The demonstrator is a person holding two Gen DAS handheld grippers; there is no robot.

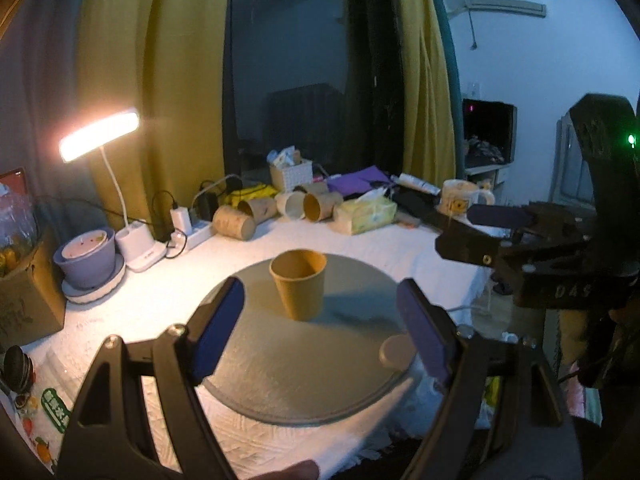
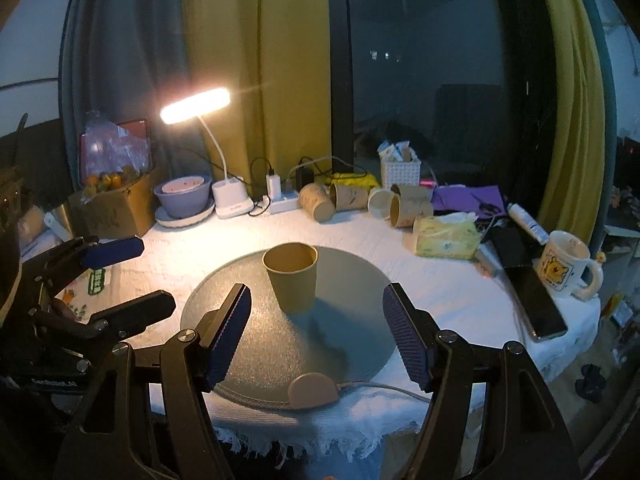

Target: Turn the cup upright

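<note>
Already upright on the round mat [image 2: 352, 344], the paper cup [image 2: 291, 276] looked light and crushable, best pinched gently mid-wall, while both the left gripper [image 1: 320, 320] and right gripper [image 2: 316, 330] gaped empty.

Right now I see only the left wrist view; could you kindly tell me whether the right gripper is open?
Observer: Yes. The right gripper is open, blue pads wide apart, the upright tan paper cup ahead between them, untouched.
Operator: Thanks. Does anything leave the beige round puck at the round grey mat's near edge?
Observer: A white cable runs rightward from it over the white cloth.
Operator: And beside the cartoon mug?
Observer: A black phone lies flat there, near the cloth's edge.
</note>
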